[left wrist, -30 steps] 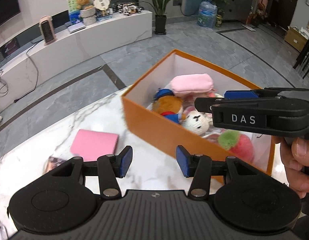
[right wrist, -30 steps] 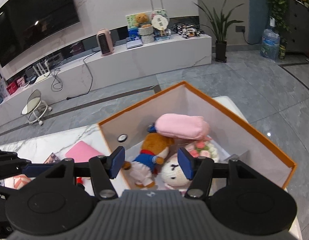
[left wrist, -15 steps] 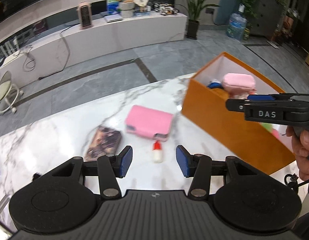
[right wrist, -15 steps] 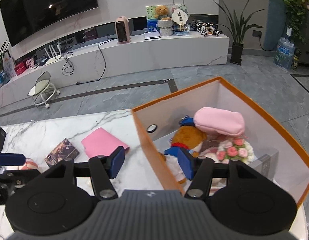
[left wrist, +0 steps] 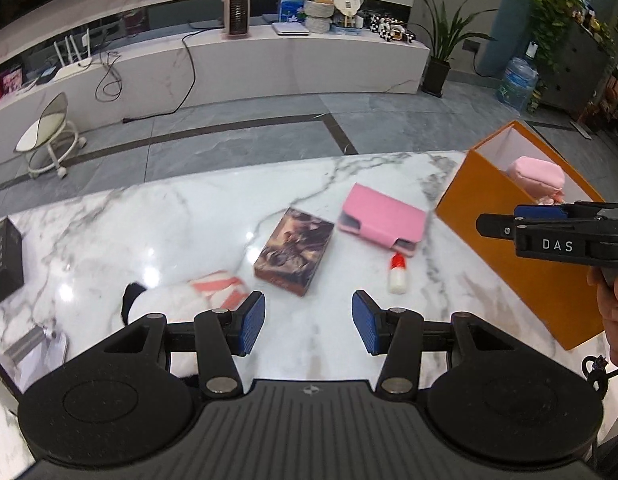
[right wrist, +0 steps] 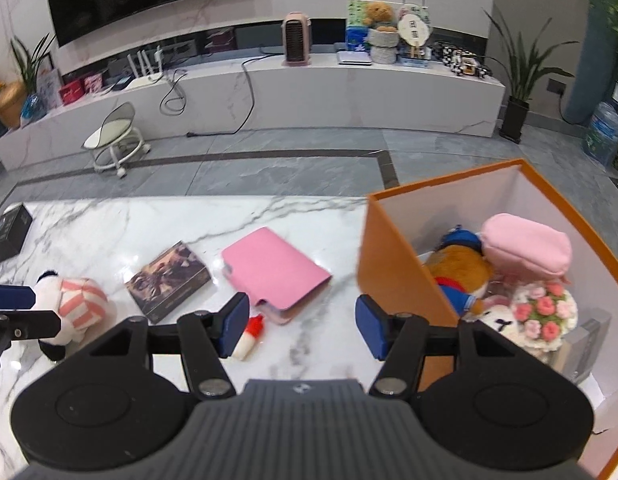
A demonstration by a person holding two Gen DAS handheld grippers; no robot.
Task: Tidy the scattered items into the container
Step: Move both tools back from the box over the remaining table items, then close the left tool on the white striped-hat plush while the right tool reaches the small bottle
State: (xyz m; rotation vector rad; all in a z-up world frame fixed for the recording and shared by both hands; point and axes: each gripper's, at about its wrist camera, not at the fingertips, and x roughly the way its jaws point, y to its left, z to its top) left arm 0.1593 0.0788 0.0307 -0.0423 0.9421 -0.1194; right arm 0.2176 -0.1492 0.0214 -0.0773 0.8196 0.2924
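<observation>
- Left tongs [left wrist: 308, 322] wide apart, holding nothing, above the marble surface [left wrist: 149, 232].
- Right tongs [right wrist: 302, 326] also wide, holding nothing, over the surface beside the left wall of the orange box [right wrist: 393, 256].
- Small white bottle with red cap [left wrist: 397, 273] lies just past the left tongs, near the pink wallet's near corner; in the right view it sits by the left blue pad [right wrist: 233, 322].
- Pink wallet [left wrist: 383, 220] flat on the surface, just left of the box.
- Picture-printed box [left wrist: 295, 250] left of the wallet, close to it.
- Plush toy with pink-striped cloth [right wrist: 75, 306] at near left.
- Black box [right wrist: 7, 232] at far left edge.
- Orange box at right holds a pink pouch [right wrist: 525, 250], brown plush [right wrist: 457, 266], flower bouquet [right wrist: 543, 316].
</observation>
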